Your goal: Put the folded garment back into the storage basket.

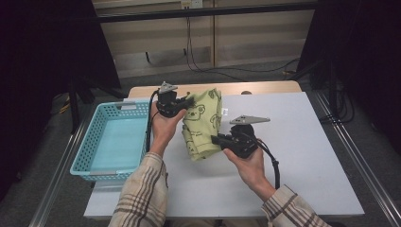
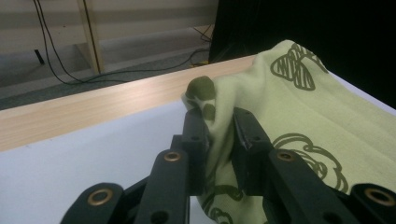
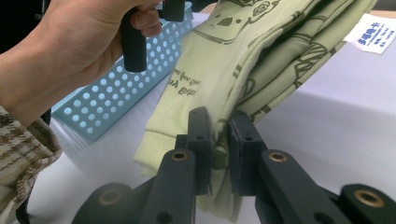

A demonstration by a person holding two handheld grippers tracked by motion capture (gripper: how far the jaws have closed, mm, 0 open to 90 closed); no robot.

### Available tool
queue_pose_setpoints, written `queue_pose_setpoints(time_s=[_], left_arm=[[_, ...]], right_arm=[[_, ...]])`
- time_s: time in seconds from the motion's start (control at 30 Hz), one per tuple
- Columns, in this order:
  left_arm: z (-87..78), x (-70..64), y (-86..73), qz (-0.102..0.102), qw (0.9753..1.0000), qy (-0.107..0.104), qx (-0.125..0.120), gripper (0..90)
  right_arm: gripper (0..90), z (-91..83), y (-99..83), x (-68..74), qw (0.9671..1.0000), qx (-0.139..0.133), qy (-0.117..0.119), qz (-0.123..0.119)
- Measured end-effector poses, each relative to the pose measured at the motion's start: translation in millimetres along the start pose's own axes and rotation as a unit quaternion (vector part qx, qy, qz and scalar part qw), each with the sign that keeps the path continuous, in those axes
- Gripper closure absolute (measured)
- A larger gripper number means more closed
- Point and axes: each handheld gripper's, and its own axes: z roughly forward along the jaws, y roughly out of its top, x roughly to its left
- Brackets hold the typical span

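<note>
A: Cloth location?
B: Pale green bear-print cloth (image 1: 203, 124) is held up over the white bench (image 1: 302, 142), beside the blue basket (image 1: 116, 139)

A: Fingers?
B: Left gripper (image 2: 219, 122) and right gripper (image 3: 221, 128) both pinch its folds

A: Readable text?
B: White tag (image 3: 376, 32), print too small to read

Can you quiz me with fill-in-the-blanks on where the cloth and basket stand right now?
1. The left tool is shut on the green ____.
2. The right tool grips the same cloth at its ____ end.
3. The basket at the table's left is coloured ____.
4. The cloth is printed with cartoon ____.

Missing words: cloth; lower; blue; bears
</note>
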Motion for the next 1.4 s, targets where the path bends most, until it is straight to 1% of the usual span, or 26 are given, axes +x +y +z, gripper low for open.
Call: queue_pose_setpoints(time_s=[0.03, 0.07, 0.1, 0.13, 0.2, 0.3, 0.33, 0.4, 0.53, 0.57, 0.6, 0.67, 0.7, 0.73, 0.83, 0.87, 0.9, 1.0, 1.03, 1.1, 1.13, 1.2, 1.23, 1.27, 1.37, 1.4], left_arm=[[-2.1, 1.7, 1.3, 0.008, 1.0000, 0.001, 0.006, 76.6], [-3.7, 2.7, 2.5, 0.008, 0.9999, 0.003, 0.007, 76.6], [-5.5, 4.0, 3.9, 0.006, 1.0000, 0.003, 0.006, 76.5], [-7.2, 4.6, 5.1, 0.003, 1.0000, 0.003, 0.001, 76.5], [-11.2, 6.1, 8.1, 0.005, 1.0000, 0.006, -0.002, 76.5], [-15.4, 9.5, 9.9, 0.001, 0.9999, 0.009, -0.004, 76.6], [-16.8, 10.5, 10.1, 0.004, 0.9999, 0.014, -0.001, 76.6], [-18.9, 12.5, 9.8, 0.000, 0.9999, 0.015, -0.003, 76.6], [-25.3, 15.7, 10.6, 0.001, 0.9997, 0.021, -0.008, 76.6], [-28.3, 16.0, 11.8, -0.001, 0.9997, 0.021, -0.013, 76.6], [-30.7, 15.5, 13.1, 0.001, 0.9996, 0.020, -0.017, 76.6], [-35.2, 16.3, 15.5, 0.012, 0.9995, 0.023, -0.017, 76.6], [-36.9, 17.0, 16.3, 0.010, 0.9996, 0.023, -0.016, 76.6], [-38.5, 18.1, 16.5, 0.013, 0.9996, 0.022, -0.016, 76.6], [-42.7, 20.3, 17.5, 0.010, 0.9994, 0.025, -0.019, 76.6], [-44.3, 21.8, 18.1, 0.013, 0.9994, 0.029, -0.017, 76.6], [-45.6, 23.1, 18.4, 0.010, 0.9994, 0.028, -0.020, 76.7], [-49.4, 27.3, 19.6, 0.005, 0.9992, 0.032, -0.025, 76.6], [-50.7, 29.3, 20.2, 0.006, 0.9992, 0.032, -0.024, 76.7], [-53.7, 31.7, 21.1, 0.000, 0.9991, 0.035, -0.024, 76.7], [-54.9, 33.6, 21.8, 0.000, 0.9988, 0.039, -0.029, 76.6], [-57.9, 37.4, 22.5, -0.002, 0.9986, 0.043, -0.029, 76.6], [-59.9, 39.1, 22.9, -0.003, 0.9986, 0.046, -0.025, 76.6], [-60.8, 40.3, 22.8, -0.005, 0.9985, 0.046, -0.029, 76.6], [-66.2, 44.7, 23.5, -0.008, 0.9983, 0.048, -0.031, 76.7], [-67.8, 45.9, 24.1, -0.007, 0.9981, 0.052, -0.031, 76.6]], right_arm=[[81.0, 0.4, 0.7, 0.7, 1.0000, -0.001, -0.004, -0.003], [81.0, 0.7, 2.1, 2.0, 1.0000, -0.004, -0.003, -0.003], [81.0, 0.6, 3.3, 3.3, 1.0000, -0.004, -0.003, -0.003], [81.0, 1.1, 4.7, 4.1, 0.9999, -0.007, 0.000, -0.010], [81.0, 1.5, 7.6, 6.4, 0.9999, -0.009, 0.000, -0.007], [81.0, 2.9, 10.6, 9.5, 0.9999, -0.013, 0.005, -0.007], [81.0, 4.1, 11.1, 10.0, 0.9999, -0.014, 0.007, -0.007], [81.0, 6.5, 11.8, 12.4, 0.9999, -0.012, 0.008, -0.003], [81.0, 9.9, 14.8, 17.8, 0.9998, -0.015, 0.011, -0.008], [81.0, 10.0, 15.7, 19.2, 0.9998, -0.015, 0.012, -0.010], [81.0, 10.1, 17.3, 21.1, 0.9996, -0.017, 0.015, -0.013], [81.0, 9.7, 19.6, 25.4, 0.9996, -0.018, 0.017, -0.015], [81.0, 10.0, 20.3, 26.1, 0.9994, -0.021, 0.019, -0.020], [81.0, 9.9, 20.8, 27.7, 0.9994, -0.021, 0.024, -0.015], [81.0, 12.1, 20.6, 28.1, 0.9992, -0.024, 0.028, -0.014], [81.0, 13.7, 20.7, 28.6, 0.9993, -0.023, 0.028, -0.014], [81.0, 14.9, 21.4, 30.1, 0.9992, -0.023, 0.031, -0.011], [81.0, 17.7, 25.5, 33.5, 0.9989, -0.025, 0.034, -0.020], [81.0, 18.4, 27.2, 35.7, 0.9989, -0.025, 0.036, -0.018], [81.0, 20.9, 30.9, 38.9, 0.9986, -0.028, 0.040, -0.023], [81.0, 22.2, 32.8, 40.5, 0.9984, -0.029, 0.043, -0.024], [81.0, 25.2, 36.0, 44.4, 0.9982, -0.028, 0.044, -0.028], [81.0, 26.8, 37.1, 46.4, 0.9982, -0.030, 0.046, -0.024], [81.0, 28.6, 38.1, 48.5, 0.9982, -0.030, 0.047, -0.022], [81.0, 32.5, 40.5, 51.9, 0.9981, -0.030, 0.048, -0.026], [81.0, 33.3, 41.5, 53.3, 0.9981, -0.029, 0.048, -0.025]])
